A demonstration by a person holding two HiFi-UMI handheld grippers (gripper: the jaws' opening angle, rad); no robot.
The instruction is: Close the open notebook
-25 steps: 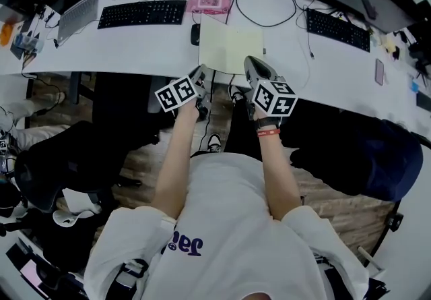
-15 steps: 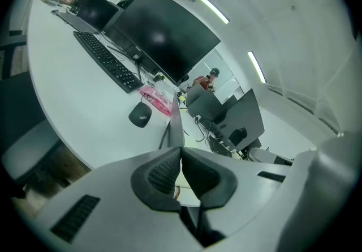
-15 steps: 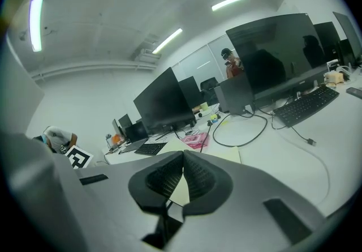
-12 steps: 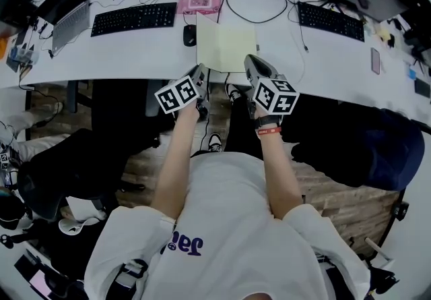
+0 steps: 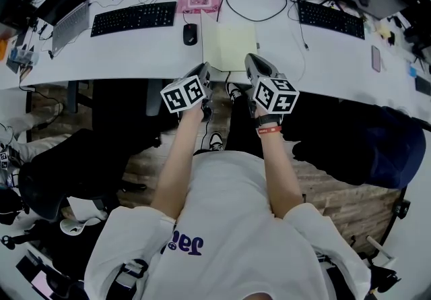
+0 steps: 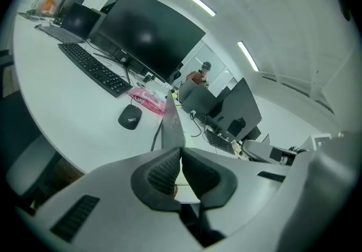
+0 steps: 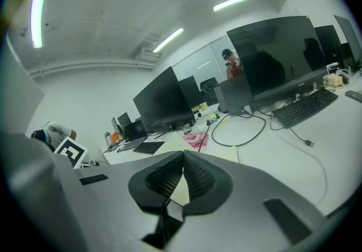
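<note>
Notebook (image 5: 232,46) lies on the white desk (image 5: 135,49) at the upper centre of the head view, just beyond both grippers. Your left gripper (image 5: 204,75) has its jaws pinched on the left cover (image 6: 171,123), which stands nearly on edge above them, presumably so you can swing it over. Your right gripper (image 5: 251,63) sits with jaws together at the near edge of the right page (image 7: 223,152), likely steadying it; whether it nips the paper cannot be told.

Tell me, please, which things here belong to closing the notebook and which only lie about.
Job:
notebook
left tool, shut on its raised leaf
right tool, at its near edge

Lying about:
mouse
pink case
left keyboard
right keyboard
laptop
</note>
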